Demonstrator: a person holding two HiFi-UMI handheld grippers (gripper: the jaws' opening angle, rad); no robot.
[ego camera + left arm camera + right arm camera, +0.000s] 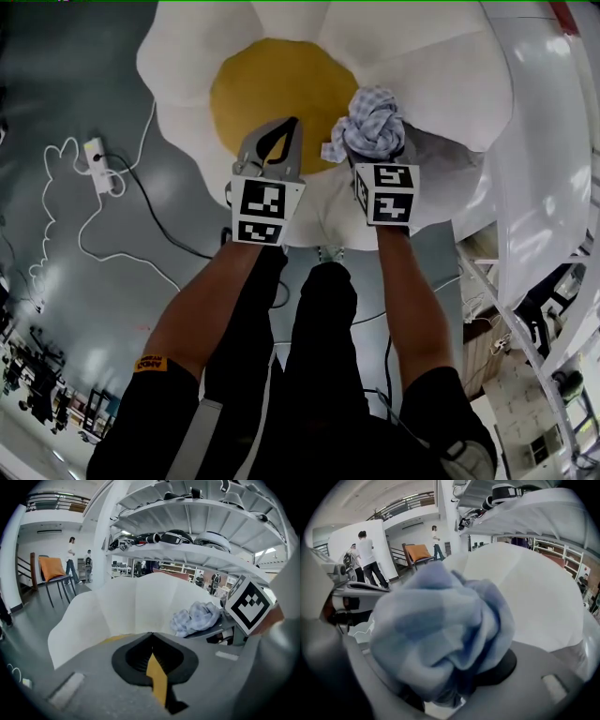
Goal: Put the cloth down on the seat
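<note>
Cloth, clamped in right hand-held gripper, hangs above flower-shaped seat on grey floor.

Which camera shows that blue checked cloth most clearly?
The head view: the whole bundled cloth shows over the flower-shaped seat. The right gripper view is filled by it, too close; the left gripper view catches it small, sideways.

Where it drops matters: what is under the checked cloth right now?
The cloth sits bunched in the right gripper over a white petal of the flower seat, beside its yellow centre. The patch directly below is covered.
</note>
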